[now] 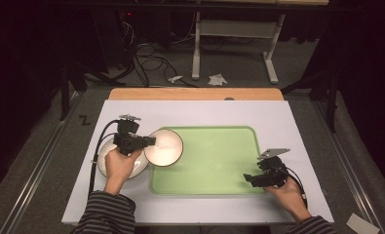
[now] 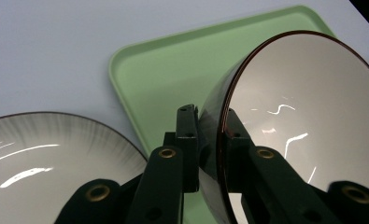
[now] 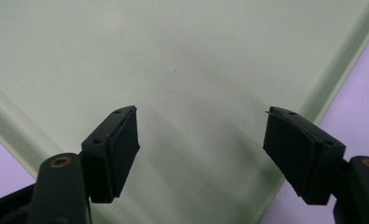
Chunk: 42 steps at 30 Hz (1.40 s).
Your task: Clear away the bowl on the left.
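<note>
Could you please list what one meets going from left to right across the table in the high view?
Plate under the person's left hand → left gripper shut on the rim of the bowl, which is tilted over the tray's left edge → green tray → right gripper, jaws open, at the tray's right corner.

The bowl (image 2: 294, 116) is white inside, dark outside, with a thin reddish-brown rim. The plate (image 2: 46, 154) is white with grey streaks round its edge. Pale green tray (image 1: 219, 161), pale lilac table (image 1: 204, 114), black fingers (image 3: 119, 149).
</note>
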{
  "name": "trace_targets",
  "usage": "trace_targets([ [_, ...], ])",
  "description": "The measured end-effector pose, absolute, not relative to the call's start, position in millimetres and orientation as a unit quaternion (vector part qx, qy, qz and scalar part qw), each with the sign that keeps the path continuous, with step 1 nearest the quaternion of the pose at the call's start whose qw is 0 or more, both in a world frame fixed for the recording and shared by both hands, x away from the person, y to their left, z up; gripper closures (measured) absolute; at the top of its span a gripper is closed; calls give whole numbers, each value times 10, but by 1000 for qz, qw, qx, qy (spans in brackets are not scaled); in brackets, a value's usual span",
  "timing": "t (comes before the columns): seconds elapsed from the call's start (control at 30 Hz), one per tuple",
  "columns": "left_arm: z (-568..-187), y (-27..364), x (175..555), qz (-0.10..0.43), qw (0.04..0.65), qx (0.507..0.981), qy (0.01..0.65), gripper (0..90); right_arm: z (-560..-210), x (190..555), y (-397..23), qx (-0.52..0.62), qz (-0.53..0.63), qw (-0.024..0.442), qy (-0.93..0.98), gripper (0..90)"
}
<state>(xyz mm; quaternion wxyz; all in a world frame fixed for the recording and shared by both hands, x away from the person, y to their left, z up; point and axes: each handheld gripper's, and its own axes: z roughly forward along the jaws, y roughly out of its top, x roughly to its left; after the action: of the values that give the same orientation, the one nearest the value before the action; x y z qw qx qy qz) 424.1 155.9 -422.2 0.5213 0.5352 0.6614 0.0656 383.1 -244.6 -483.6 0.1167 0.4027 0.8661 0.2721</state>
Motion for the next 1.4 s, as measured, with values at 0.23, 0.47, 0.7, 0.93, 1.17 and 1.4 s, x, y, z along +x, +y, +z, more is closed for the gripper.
trace_targets([
  [0.23,-4169,1292,4290,59,520,558,644,816,-4830,3824,-2450,402,271,117,867,279],
  [0.47,-4155,1053,4342,51,520,573,631,816,-4823,3819,-2447,402,273,117,866,279],
  [0.7,-4138,817,4390,42,518,591,617,816,-4824,3822,-2459,402,276,122,864,279],
  [0.93,-4237,648,4470,31,509,599,617,816,-4823,3822,-2461,403,276,122,864,279],
  [1.17,-4306,549,4543,26,504,598,623,816,-4818,3818,-2455,400,278,124,865,280],
  [1.4,-4384,442,4622,24,495,602,626,816,-4819,3822,-2460,404,278,122,863,279],
])
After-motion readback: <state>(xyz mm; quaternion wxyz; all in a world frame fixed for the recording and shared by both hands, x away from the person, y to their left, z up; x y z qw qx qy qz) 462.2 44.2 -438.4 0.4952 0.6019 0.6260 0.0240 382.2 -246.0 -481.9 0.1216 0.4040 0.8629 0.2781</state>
